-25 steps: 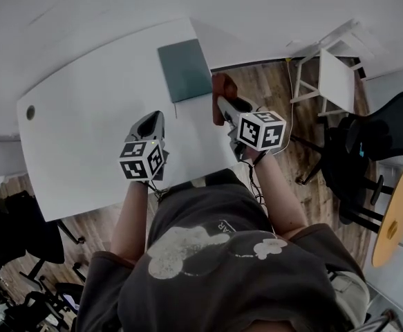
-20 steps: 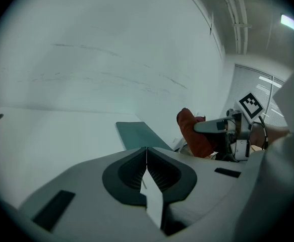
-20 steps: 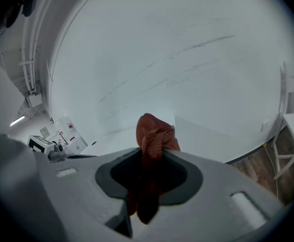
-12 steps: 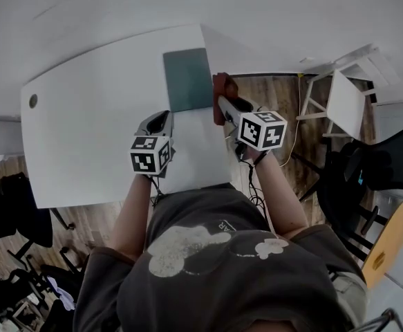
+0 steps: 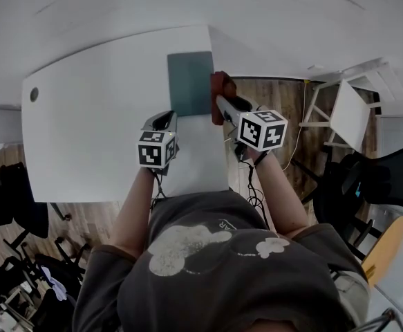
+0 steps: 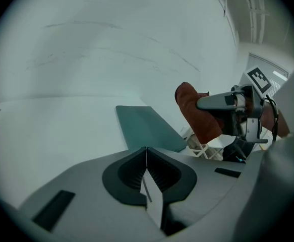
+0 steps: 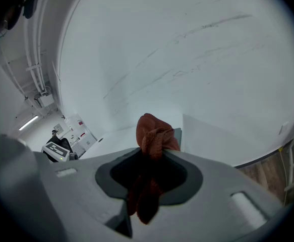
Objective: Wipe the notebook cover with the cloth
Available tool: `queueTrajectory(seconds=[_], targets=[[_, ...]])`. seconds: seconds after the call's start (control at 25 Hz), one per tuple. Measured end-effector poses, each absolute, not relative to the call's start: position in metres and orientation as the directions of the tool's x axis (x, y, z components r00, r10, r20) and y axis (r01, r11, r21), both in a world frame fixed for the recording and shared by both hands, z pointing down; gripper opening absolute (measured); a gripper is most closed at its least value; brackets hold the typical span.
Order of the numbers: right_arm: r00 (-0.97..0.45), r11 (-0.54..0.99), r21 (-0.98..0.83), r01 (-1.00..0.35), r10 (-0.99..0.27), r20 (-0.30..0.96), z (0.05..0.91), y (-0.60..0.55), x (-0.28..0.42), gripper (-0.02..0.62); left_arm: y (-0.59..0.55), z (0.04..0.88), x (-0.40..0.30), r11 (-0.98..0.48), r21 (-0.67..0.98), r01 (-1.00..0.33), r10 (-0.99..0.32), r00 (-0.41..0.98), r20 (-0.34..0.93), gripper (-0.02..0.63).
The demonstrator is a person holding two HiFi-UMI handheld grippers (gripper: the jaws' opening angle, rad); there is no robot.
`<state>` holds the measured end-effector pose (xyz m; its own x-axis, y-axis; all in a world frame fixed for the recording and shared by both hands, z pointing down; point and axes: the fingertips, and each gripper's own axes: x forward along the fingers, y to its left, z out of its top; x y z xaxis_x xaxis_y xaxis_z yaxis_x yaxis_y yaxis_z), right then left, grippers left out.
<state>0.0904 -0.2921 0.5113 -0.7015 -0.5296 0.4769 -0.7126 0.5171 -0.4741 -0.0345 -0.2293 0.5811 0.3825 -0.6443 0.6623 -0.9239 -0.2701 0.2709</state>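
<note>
A dark teal notebook (image 5: pixel 189 83) lies flat near the white table's (image 5: pixel 90 130) far right corner. My right gripper (image 5: pixel 219 104) is shut on a bunched red-brown cloth (image 5: pixel 221 88), which hangs at the notebook's right edge, over the table's side. In the right gripper view the cloth (image 7: pixel 154 135) fills the gap between the jaws, and a sliver of notebook (image 7: pixel 177 134) shows behind it. My left gripper (image 5: pixel 164 120) is shut and empty, just short of the notebook's near edge. The left gripper view shows the notebook (image 6: pixel 147 127), the cloth (image 6: pixel 194 112) and the right gripper (image 6: pixel 227 102) ahead.
The table's right edge runs just beside the cloth, with wood floor below. A white folding stand (image 5: pixel 346 109) and a black office chair (image 5: pixel 388 178) are to the right. A cable grommet (image 5: pixel 34 94) sits at the table's far left. A white wall backs the table.
Both grippers have come closer to the notebook. The cloth now hangs against the notebook's right edge, and the left gripper sits nearer its near edge.
</note>
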Motion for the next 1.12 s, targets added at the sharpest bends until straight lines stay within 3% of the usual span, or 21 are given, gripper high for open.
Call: queueTrajectory(seconds=[1.12], targets=[[-0.728,0.565,-0.465,-0.682,-0.464,0.504,0.531,-0.344,0.043,0.097,-0.244,0.614,-0.037,-0.253,0.288,-0.924,-0.579,0.383,0.72,-0.003]])
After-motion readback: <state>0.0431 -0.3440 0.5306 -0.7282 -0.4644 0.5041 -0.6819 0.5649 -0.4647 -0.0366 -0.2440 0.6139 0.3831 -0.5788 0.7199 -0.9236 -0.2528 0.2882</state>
